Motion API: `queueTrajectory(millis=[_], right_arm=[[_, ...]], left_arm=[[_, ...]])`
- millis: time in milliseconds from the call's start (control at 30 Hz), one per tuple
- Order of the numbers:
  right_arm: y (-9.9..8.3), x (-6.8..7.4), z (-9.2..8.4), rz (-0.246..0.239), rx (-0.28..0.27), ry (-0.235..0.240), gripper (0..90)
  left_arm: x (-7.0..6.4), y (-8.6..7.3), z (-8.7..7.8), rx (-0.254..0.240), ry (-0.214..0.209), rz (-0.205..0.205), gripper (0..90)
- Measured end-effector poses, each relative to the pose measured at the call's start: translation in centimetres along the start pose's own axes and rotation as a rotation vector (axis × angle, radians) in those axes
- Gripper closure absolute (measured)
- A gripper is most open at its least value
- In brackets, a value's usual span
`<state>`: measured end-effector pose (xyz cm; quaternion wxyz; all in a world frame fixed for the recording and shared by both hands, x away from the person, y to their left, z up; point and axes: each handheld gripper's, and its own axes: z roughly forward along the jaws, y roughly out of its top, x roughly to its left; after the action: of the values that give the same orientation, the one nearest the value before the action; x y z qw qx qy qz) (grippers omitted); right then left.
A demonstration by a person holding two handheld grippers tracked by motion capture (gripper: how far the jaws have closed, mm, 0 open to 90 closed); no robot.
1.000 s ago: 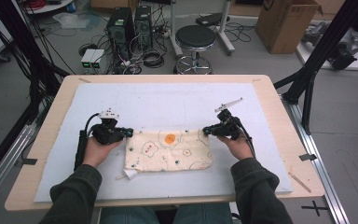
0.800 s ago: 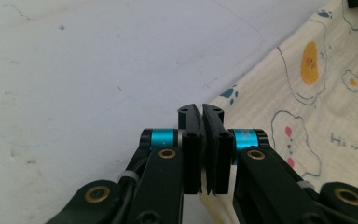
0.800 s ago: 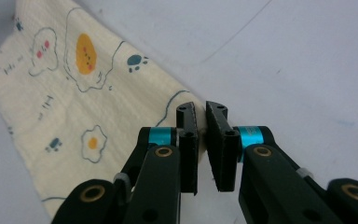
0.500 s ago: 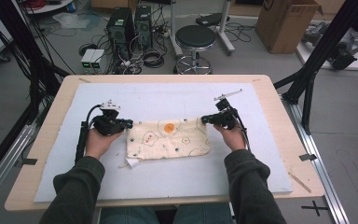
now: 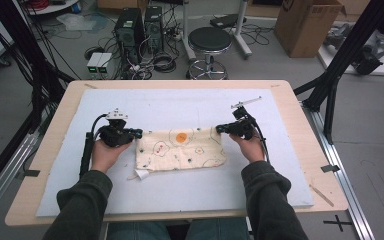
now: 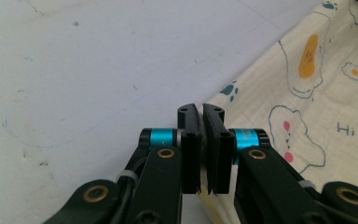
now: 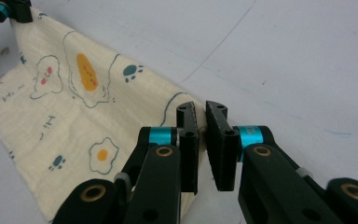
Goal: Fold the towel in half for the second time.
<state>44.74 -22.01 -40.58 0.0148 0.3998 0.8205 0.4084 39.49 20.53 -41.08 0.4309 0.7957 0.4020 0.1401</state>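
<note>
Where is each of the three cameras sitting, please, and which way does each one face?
High view: above the person's side, looking forward and down on the table; forearms, left hand-held gripper, right hand-held gripper.
Left gripper view: rides that gripper, looking along its closed jaws at the cloth.
Right gripper view: rides that gripper, looking along its jaws over the cloth.
Shared: all three show the printed cloth on the white mat.

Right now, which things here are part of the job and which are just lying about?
In use: patterned cloth, left gripper, right gripper, white mat.
Lying about: stool, cardboard box, computer towers, floor cables.
</note>
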Motion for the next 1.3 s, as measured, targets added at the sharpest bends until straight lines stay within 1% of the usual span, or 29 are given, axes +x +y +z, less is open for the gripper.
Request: queueTrajectory(millis=[67,100,233,300,333,367,433,533,600,633,667,700,767,900,1000,1033,1067,1100,1133,1167,1233,1267,1300], right_arm=[[-0.1,0.3,-0.3,-0.002,-0.004,0.007,83.7],[-0.1,0.3,-0.4,-0.012,-0.011,0.011,83.6],[-0.2,0.6,-1.1,-0.018,-0.016,0.028,83.6],[-0.3,0.6,-1.4,-0.017,-0.018,0.036,83.6],[-0.3,0.6,-1.4,-0.022,-0.021,0.041,83.6],[-0.3,0.7,-1.5,-0.019,-0.017,0.047,83.6],[-0.4,0.8,-1.5,-0.028,-0.014,0.054,83.6],[-0.6,1.1,-1.6,-0.049,-0.023,0.053,83.5],[-1.0,0.9,-1.6,-0.038,-0.017,0.063,83.5],[-1.3,0.8,-1.7,-0.036,-0.022,0.067,83.5],[-1.5,0.8,-1.7,-0.034,-0.024,0.071,83.4],[-1.7,0.8,-1.9,-0.034,-0.029,0.074,83.4],[-1.9,0.9,-2.1,-0.047,-0.029,0.079,83.4],[-2.4,1.3,-2.5,-0.065,-0.03,0.089,83.3],[-3.0,1.5,-2.7,-0.068,-0.034,0.104,83.2],[-3.1,1.6,-2.8,-0.076,-0.037,0.106,83.2],[-3.3,1.8,-2.9,-0.076,-0.042,0.109,83.1],[-3.4,1.9,-2.9,-0.077,-0.031,0.115,83.0],[-3.4,2.1,-3.0,-0.089,-0.03,0.112,83.0],[-3.5,2.3,-3.1,-0.096,-0.033,0.113,83.0],[-3.7,2.4,-3.2,-0.104,-0.035,0.114,83.0],[-3.8,2.5,-3.3,-0.101,-0.032,0.119,83.0],[-4.0,2.5,-3.3,-0.107,-0.035,0.121,83.0]], left_arm=[[-0.1,-0.1,-0.2,0.001,-0.005,0.002,85.4],[-0.1,-0.1,-0.4,0.001,-0.006,0.004,85.4],[-0.5,-0.2,-0.9,-0.024,-0.019,0.017,85.5],[-0.6,-0.5,-1.1,-0.041,-0.026,0.006,85.5],[-0.6,-0.6,-1.1,-0.042,-0.031,0.0,85.5],[-0.6,-0.8,-1.1,-0.041,-0.03,0.001,85.5],[-0.8,-1.1,-1.1,-0.041,-0.031,0.001,85.5],[-0.9,-1.2,-1.3,-0.043,-0.039,0.011,85.5],[-1.2,-1.1,-1.5,-0.052,-0.047,0.022,85.4],[-1.3,-1.1,-1.6,-0.052,-0.05,0.038,85.4],[-1.5,-1.1,-1.6,-0.058,-0.05,0.038,85.4],[-1.7,-1.1,-1.7,-0.055,-0.053,0.047,85.3],[-1.9,-1.1,-1.9,-0.05,-0.053,0.064,85.2],[-2.4,-1.1,-2.4,-0.059,-0.061,0.091,85.0],[-2.4,-1.6,-2.5,-0.068,-0.074,0.082,85.0],[-2.5,-1.8,-2.5,-0.066,-0.078,0.08,85.0],[-2.5,-2.0,-2.5,-0.059,-0.079,0.087,85.0],[-2.6,-2.2,-2.5,-0.063,-0.081,0.088,84.9],[-2.6,-2.3,-2.6,-0.062,-0.083,0.094,84.8],[-2.8,-2.4,-2.6,-0.063,-0.087,0.093,84.6],[-3.0,-2.6,-2.8,-0.059,-0.091,0.1,84.4],[-3.1,-2.7,-2.8,-0.053,-0.091,0.112,84.2],[-3.2,-2.8,-2.9,-0.051,-0.091,0.119,84.1]])
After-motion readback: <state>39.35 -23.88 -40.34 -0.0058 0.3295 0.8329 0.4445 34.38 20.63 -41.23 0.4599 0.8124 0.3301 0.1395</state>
